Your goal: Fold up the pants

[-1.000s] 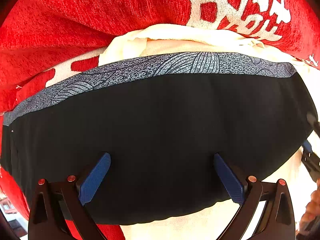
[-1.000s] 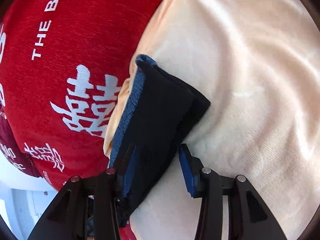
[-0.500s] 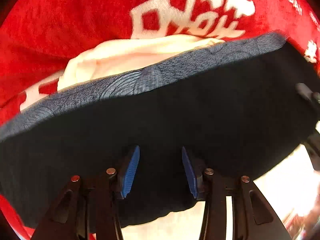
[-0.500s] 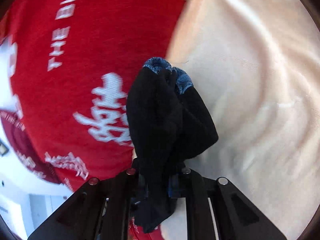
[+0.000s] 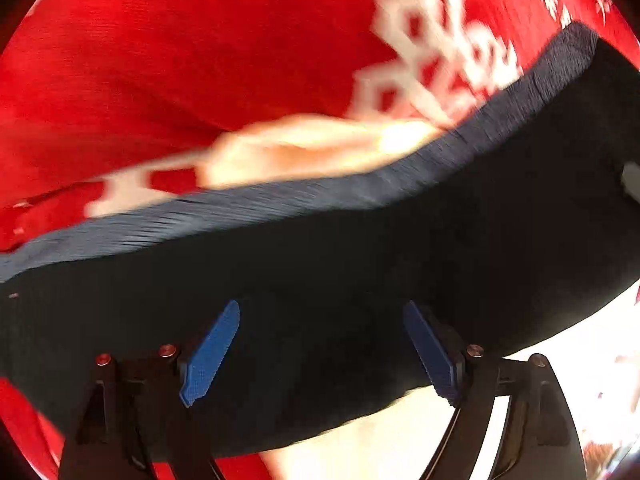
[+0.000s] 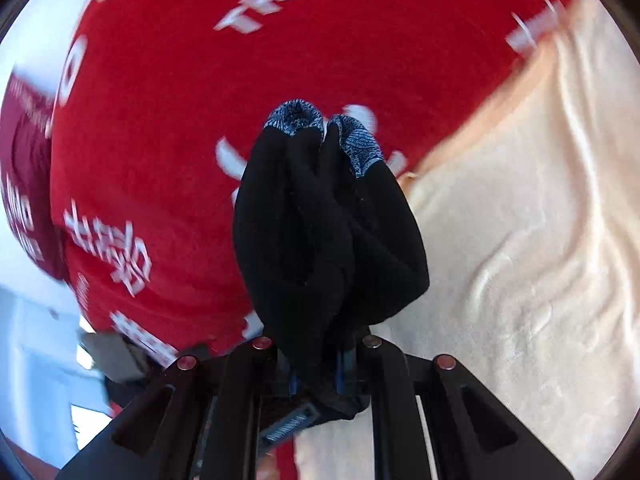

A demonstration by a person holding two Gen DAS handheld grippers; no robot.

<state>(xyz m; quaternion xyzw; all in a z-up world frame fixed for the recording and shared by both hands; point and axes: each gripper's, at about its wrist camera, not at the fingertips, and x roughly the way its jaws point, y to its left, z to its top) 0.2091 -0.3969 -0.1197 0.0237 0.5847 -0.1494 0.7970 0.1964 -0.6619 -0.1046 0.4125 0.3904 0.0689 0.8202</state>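
The pants [image 5: 360,260] are black with a blue-grey patterned waistband [image 5: 280,208] and stretch across the left wrist view, their right side raised. My left gripper [image 5: 320,306] hangs over the black cloth. Its jaws are opening, the blue pads [image 5: 212,352] stand wide apart, and neither pad presses on the cloth. In the right wrist view my right gripper [image 6: 316,360] is shut on a bunched end of the pants [image 6: 328,240]. That bunch stands up from the jaws with folds of waistband [image 6: 296,118] at its top. The right pads are hidden by cloth.
A red blanket [image 5: 200,60] with white lettering lies under everything and fills the left of the right wrist view [image 6: 200,100]. A cream cloth [image 6: 520,240] covers it on the right and shows behind the waistband [image 5: 300,148]. Pale floor or wall shows at the lower left [image 6: 32,340].
The right gripper shut on the end of the pants and lifted it, bunching the cloth. The left jaws narrowed on the black cloth, then spread wide again while the view swung and blurred.
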